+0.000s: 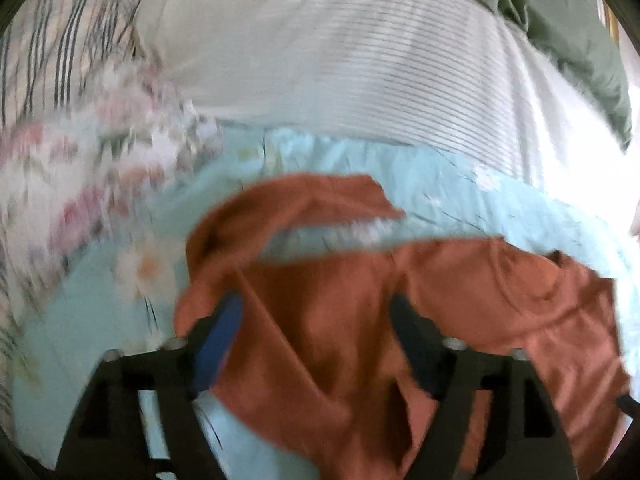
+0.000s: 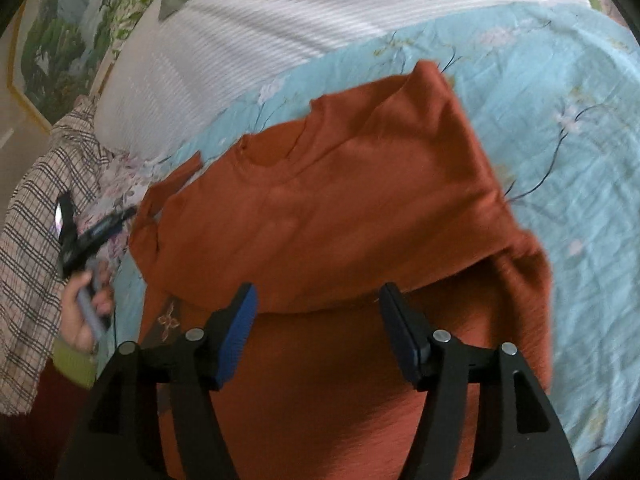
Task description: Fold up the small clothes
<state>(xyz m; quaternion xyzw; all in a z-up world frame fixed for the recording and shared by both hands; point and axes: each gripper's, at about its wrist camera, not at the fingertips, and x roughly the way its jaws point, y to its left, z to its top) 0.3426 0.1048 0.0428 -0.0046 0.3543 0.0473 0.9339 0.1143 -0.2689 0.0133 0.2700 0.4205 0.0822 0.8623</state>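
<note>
A rust-orange small shirt (image 2: 340, 200) lies on a light-blue floral bedsheet (image 2: 560, 160), its neckline toward the far left and one side folded over. My right gripper (image 2: 318, 296) is open, its jaws wide apart just above the shirt's near fold, holding nothing. In the left wrist view the same shirt (image 1: 320, 320) is rumpled and blurred, and cloth lies between and over the fingers of my left gripper (image 1: 316, 308), which is open. The left gripper also shows in the right wrist view (image 2: 100, 232), held in a hand at the shirt's left edge.
A white ribbed blanket (image 1: 340, 60) lies beyond the sheet. A floral cloth (image 1: 100, 152) and a checked cloth (image 2: 36, 240) lie at the left. An olive-green cloth (image 1: 580, 40) sits at the far right. A framed picture (image 2: 60, 40) is at the back.
</note>
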